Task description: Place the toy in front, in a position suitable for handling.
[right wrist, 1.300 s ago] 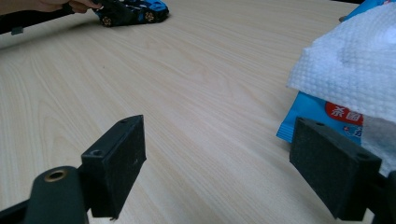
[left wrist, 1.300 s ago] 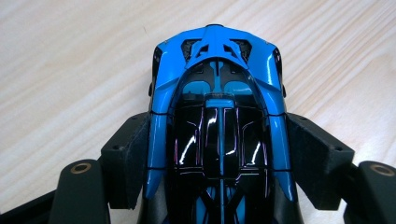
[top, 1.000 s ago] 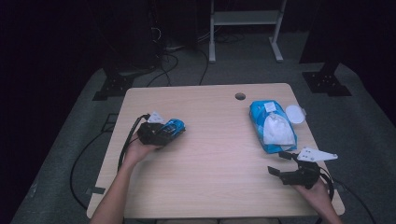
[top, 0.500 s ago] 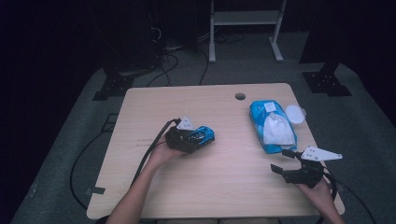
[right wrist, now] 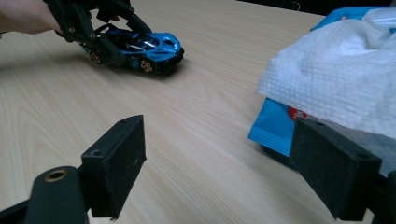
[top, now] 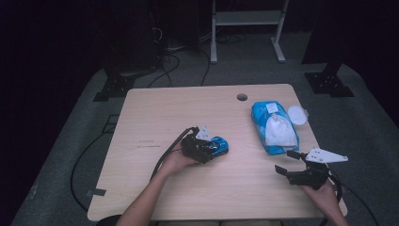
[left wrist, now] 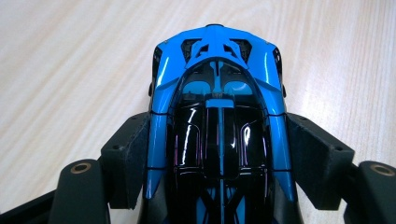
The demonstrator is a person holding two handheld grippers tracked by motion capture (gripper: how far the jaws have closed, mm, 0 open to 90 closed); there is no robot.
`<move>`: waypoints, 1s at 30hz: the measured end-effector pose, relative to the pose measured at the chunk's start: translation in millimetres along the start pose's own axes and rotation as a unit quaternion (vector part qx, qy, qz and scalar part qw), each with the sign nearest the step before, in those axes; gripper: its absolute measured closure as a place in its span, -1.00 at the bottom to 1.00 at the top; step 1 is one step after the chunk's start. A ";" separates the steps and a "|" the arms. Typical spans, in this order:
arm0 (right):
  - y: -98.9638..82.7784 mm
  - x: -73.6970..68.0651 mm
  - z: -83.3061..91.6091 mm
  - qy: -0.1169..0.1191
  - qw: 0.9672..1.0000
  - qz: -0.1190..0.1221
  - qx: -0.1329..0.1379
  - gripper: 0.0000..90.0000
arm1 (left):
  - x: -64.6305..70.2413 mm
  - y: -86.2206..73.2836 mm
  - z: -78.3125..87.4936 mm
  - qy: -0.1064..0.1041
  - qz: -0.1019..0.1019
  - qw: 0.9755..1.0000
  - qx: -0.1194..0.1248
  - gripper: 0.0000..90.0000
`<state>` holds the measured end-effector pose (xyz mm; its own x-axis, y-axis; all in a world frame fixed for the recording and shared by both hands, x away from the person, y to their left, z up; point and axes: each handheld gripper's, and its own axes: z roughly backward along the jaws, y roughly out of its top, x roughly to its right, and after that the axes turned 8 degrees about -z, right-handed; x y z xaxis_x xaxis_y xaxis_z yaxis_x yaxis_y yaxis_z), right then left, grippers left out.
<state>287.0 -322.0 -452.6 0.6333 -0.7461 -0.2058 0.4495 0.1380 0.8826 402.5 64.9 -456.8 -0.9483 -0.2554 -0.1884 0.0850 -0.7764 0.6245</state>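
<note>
Blue toy car (top: pixel 217 147), one, clamped in left gripper (top: pixel 207 149), left of one wipes pack (top: pixel 274 127). Right gripper (top: pixel 291 162) gaping, empty, just below the pack.

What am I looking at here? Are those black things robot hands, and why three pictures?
No robot: a person at a wooden table holds a hand-held two-jaw tool in each hand. One picture comes from a camera fixed above the table; the other two come from small cameras riding on the tools, looking out along their black jaws.

The left tool is clamped on the sides of a blue and black toy sports car; the view from the right tool shows the car with its nose down near the table. The right tool holds nothing, its jaws wide apart.

Also on the table: a blue pack of wet wipes with a white wipe pulled out, and a small round white lid beside it.
</note>
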 end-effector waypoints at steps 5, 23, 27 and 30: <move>1.7 1.7 3.2 -0.011 1.000 -0.004 0.002 -0.61 | 2.6 -2.3 -6.6 -0.006 0.001 1.000 -0.003 -0.38; 75.5 39.3 -24.9 -0.116 0.993 0.031 -0.008 -0.53 | 4.3 -14.8 18.9 0.004 0.020 0.999 0.040 -0.70; 73.2 51.8 -39.1 -0.123 0.992 0.014 -0.013 -0.44 | 6.0 -22.6 29.1 0.004 0.026 0.999 0.047 -0.74; 68.1 57.7 -49.1 -0.120 0.992 -0.004 -0.034 -0.34 | 8.0 -29.4 35.3 0.010 0.028 0.998 0.051 -0.74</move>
<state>385.1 -323.7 -425.1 0.4653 -0.8797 -0.0987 0.4996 0.1689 0.8496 381.6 106.1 -449.9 -0.9369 -0.3080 -0.1653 0.1047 -0.6985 0.7079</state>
